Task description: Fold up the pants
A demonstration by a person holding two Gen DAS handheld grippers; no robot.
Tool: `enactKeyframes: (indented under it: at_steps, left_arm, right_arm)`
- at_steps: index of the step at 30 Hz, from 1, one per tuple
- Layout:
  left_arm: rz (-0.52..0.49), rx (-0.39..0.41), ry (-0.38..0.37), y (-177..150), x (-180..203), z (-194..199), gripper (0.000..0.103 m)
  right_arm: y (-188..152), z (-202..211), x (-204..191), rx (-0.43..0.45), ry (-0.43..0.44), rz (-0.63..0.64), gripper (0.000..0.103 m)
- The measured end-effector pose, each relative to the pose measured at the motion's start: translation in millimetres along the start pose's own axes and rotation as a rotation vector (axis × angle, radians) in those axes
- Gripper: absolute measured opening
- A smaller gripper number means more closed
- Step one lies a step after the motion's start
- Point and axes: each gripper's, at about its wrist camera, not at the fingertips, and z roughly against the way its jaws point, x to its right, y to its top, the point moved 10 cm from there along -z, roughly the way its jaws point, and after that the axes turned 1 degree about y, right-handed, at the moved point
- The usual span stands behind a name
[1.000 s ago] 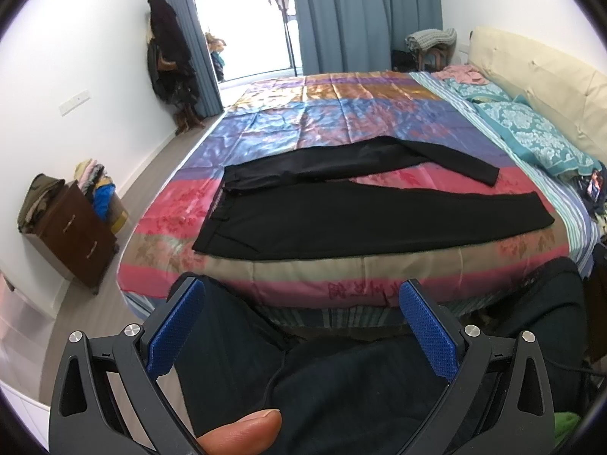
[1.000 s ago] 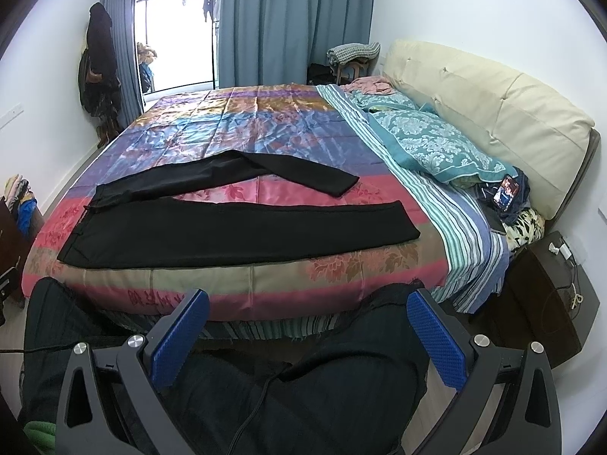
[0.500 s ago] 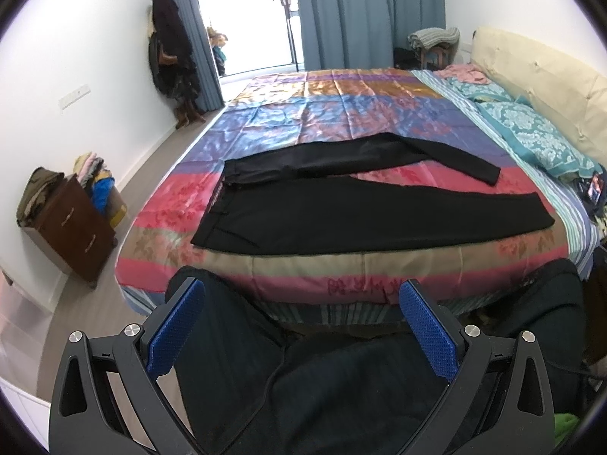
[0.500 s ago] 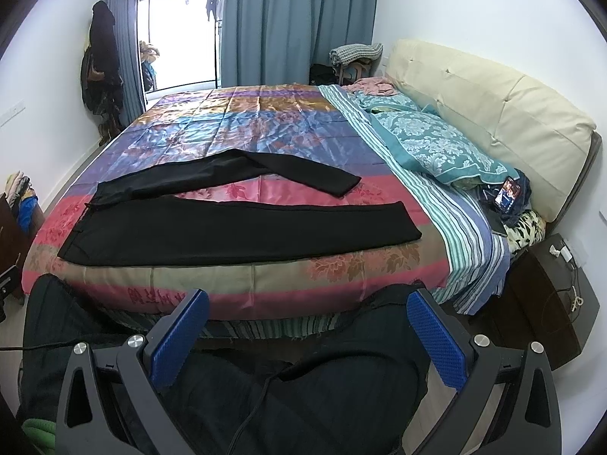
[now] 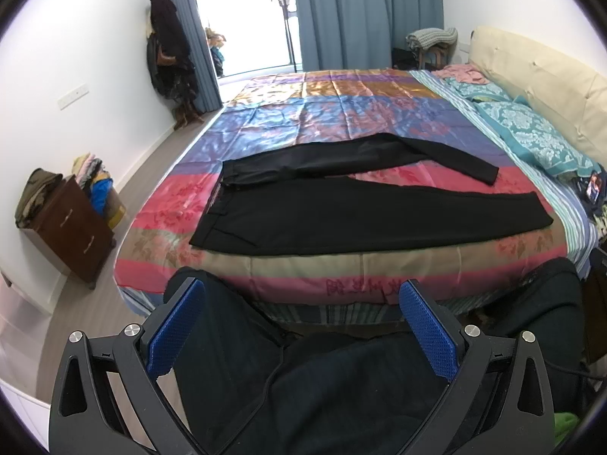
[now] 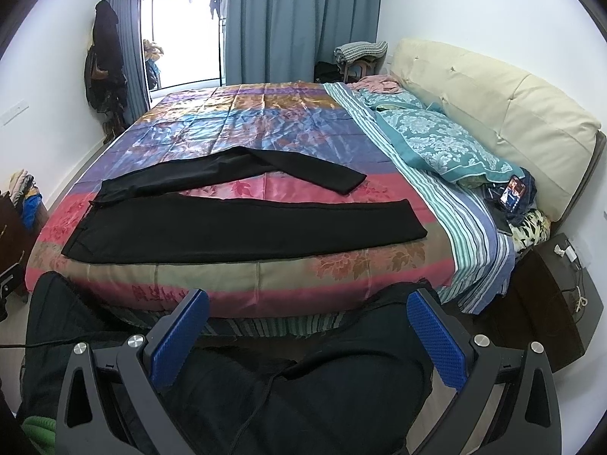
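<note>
Black pants [image 5: 371,216] [image 6: 242,223] lie flat on the bed [image 5: 341,265] [image 6: 265,276], unfolded, along the near edge. Waistband toward the bed's left edge, leg ends toward the pillow side on the right. Near leg runs straight and parallel to the near edge; far leg splays off toward the bed's middle, bent partway, with pink quilt showing in the gap between the two legs.

Left hand-held gripper [image 5: 301,328] open, blue pads [image 5: 172,335] wide apart, nothing between them. It hangs off the bed, over the person's dark-clothed lap [image 5: 322,386], well short of the pants; pants are ahead and above it in the left wrist view, roughly centred.

Right hand-held gripper [image 6: 307,335] also open, blue pads [image 6: 436,341] spread, empty, likewise over the lap and apart from the pants. In the right wrist view the pants sit ahead and to the left.

Teal patterned pillow [image 6: 436,144] by the cream headboard [image 6: 493,102] at the right edge. Dark wooden nightstand [image 5: 72,227] stands on the floor beyond the bed's left edge.
</note>
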Motion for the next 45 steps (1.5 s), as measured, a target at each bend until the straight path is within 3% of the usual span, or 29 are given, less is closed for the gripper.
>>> enactKeyframes:
  at_steps: [31, 34, 37, 42, 44, 45]
  left_arm:
    - [-0.044, -0.005, 0.006, 5.2, 3.6, -3.9, 0.102]
    - [-0.075, 0.019, 0.024, 21.1, 2.2, -7.6, 0.102]
    - [-0.036, 0.024, -0.001, 48.0, -0.8, -16.9, 0.102]
    - [0.033, 0.06, -0.043, 100.7, 5.5, -30.0, 0.102]
    - [0.048, 0.094, -0.049, 119.1, 10.6, -32.1, 0.102]
    - [0.054, 0.104, -0.051, 126.5, 13.3, -35.1, 0.102]
  right_arm:
    - [2.3, -7.7, -8.3, 0.01, 0.053, 0.023, 0.103]
    - [22.9, -5.5, -8.7, 0.086, 0.056, 0.047, 0.103]
    - [64.9, 11.9, -4.7, 0.246, 0.058, 0.056, 0.103]
    - [123.7, 65.0, 7.1, 0.659, 0.104, 0.042, 0.103]
    - [133.8, 49.5, 7.7, 0.705, 0.157, 0.051, 0.103]
    - [136.0, 27.4, 6.4, 0.683, 0.187, 0.061, 0.103]
